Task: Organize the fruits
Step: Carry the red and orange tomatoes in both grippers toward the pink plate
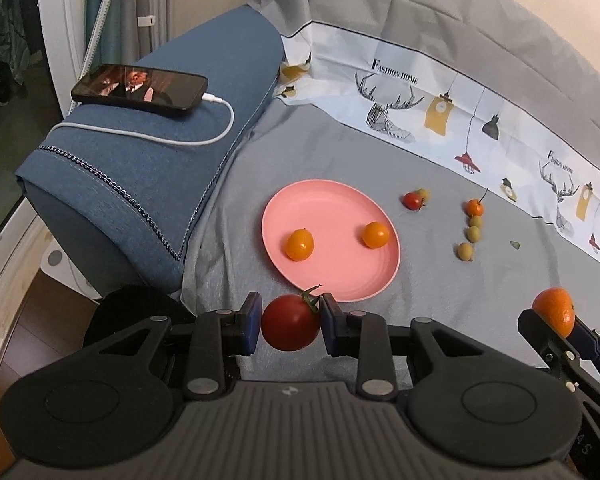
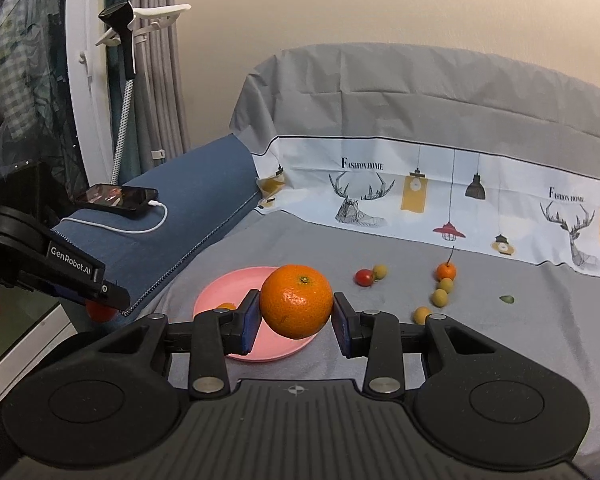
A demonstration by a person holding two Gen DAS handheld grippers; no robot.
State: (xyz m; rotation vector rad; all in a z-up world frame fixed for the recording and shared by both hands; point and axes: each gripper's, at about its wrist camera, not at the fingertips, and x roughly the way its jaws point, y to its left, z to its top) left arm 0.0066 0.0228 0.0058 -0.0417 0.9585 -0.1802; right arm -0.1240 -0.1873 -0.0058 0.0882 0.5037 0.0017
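My left gripper [image 1: 290, 322] is shut on a red tomato [image 1: 290, 322] with a green stem, held just in front of the near rim of a pink plate [image 1: 332, 272]. Two small orange fruits [image 1: 299, 244] [image 1: 375, 234] lie on the plate. My right gripper [image 2: 296, 306] is shut on a mandarin [image 2: 296, 306], held above the plate's right part [image 2: 220, 288]. The mandarin also shows at the right edge of the left wrist view [image 1: 554, 310]. Loose on the grey sheet: a cherry tomato [image 1: 412, 200], a small orange with a stem [image 1: 474, 208], and three yellow-green fruits [image 1: 471, 234].
A blue cushion [image 1: 160, 152] lies left of the plate with a phone [image 1: 140, 86] on a white charging cable. A patterned sheet [image 1: 440, 100] rises behind. A green leaf scrap [image 1: 514, 244] lies to the right. The bed edge and floor are at left.
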